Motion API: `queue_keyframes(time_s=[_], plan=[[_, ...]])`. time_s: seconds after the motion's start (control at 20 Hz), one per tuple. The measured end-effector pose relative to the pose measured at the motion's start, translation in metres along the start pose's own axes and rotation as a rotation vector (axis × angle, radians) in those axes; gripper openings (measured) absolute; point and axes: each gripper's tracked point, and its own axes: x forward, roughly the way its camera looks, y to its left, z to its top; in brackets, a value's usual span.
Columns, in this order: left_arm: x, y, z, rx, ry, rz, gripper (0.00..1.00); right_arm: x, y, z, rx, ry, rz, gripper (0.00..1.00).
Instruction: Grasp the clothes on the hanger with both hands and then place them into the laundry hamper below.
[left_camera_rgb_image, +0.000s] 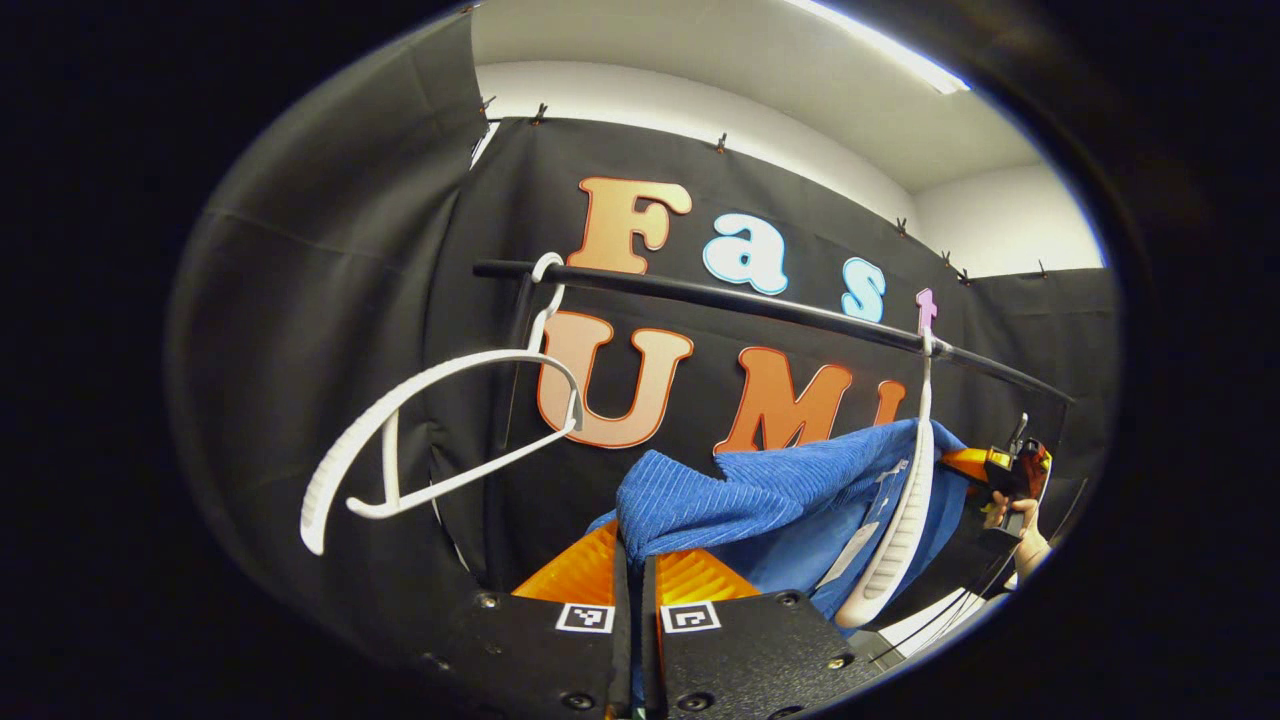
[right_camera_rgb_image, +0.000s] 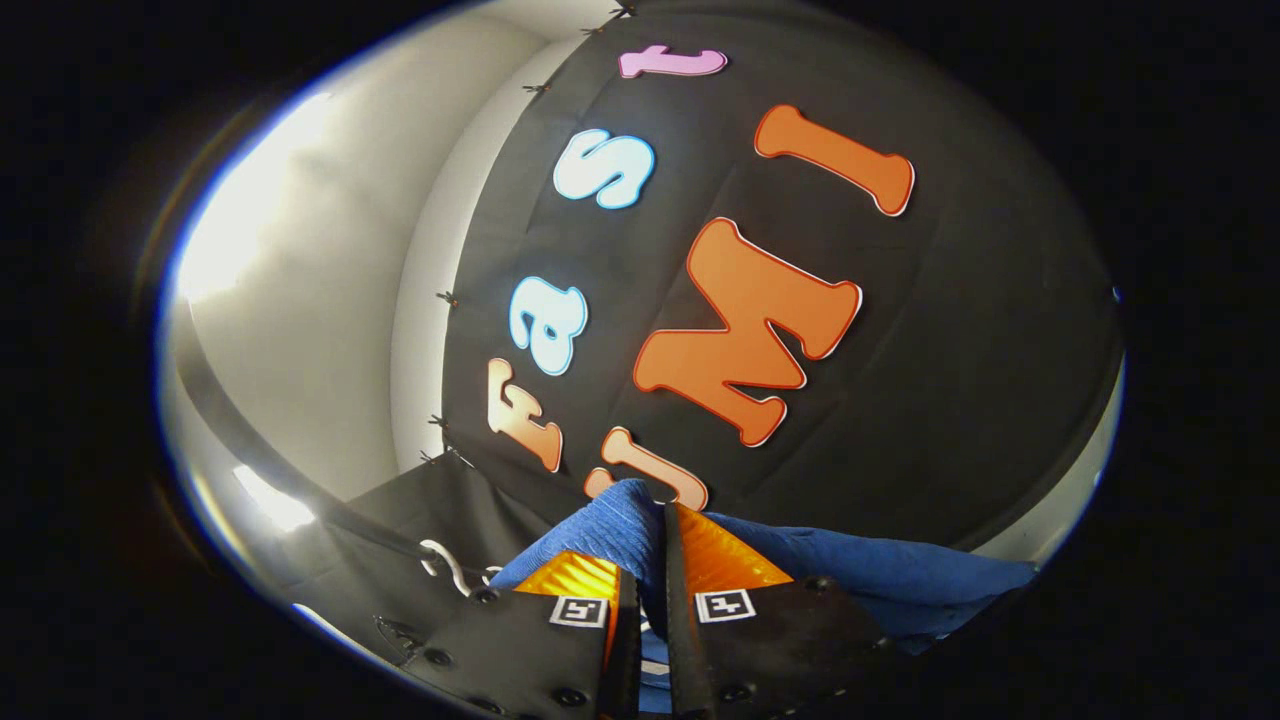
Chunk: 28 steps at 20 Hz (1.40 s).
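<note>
- In the left gripper view, the left gripper (left_camera_rgb_image: 634, 575) is pinching a fold of the blue ribbed knit garment (left_camera_rgb_image: 740, 500) between its two fingers, which are standing nearly together with only the cloth between them.
- The blue garment is hanging draped over a white curved plastic hanger (left_camera_rgb_image: 900, 520), whose hook is sitting on the black horizontal clothes rail (left_camera_rgb_image: 760, 305) near the rail's right end.
- A second, bare white plastic hanger (left_camera_rgb_image: 420, 440) is hanging tilted from the rail's left end, well apart from the garment.
- Beyond the garment, at its far right side, the right gripper (left_camera_rgb_image: 1005, 470) is showing with a person's hand (left_camera_rgb_image: 1020, 525) holding it; its fingers are hidden by the cloth here.
- In the right gripper view, the right gripper (right_camera_rgb_image: 645, 575) is clamping another fold of the same blue garment (right_camera_rgb_image: 870, 575), its fingers standing close with the fabric bunching up between them.
- The garment is spreading away to the right below the booth wall.
- A white hanger hook (right_camera_rgb_image: 445, 565) is curling over the black rail (right_camera_rgb_image: 300, 490) at the lower left, just beside the gripper.
</note>
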Motion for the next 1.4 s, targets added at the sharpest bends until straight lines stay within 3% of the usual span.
queue_keyframes(time_s=[0.4, 1.0, 1.4], plan=[[0.001, 0.011, -0.038, -0.026, 0.061, 0.025, 0.04, 0.013, -0.034, -0.016, -0.017, 0.041, -0.09, 0.19], [-0.023, 0.001, -0.095, -0.031, 0.114, 0.032, 0.04, -0.024, -0.083, -0.048, -0.138, 0.091, -0.256, 0.15], [-0.039, -0.029, -0.105, -0.012, 0.115, 0.012, 0.04, -0.064, -0.079, -0.061, -0.159, 0.09, -0.279, 0.14]])
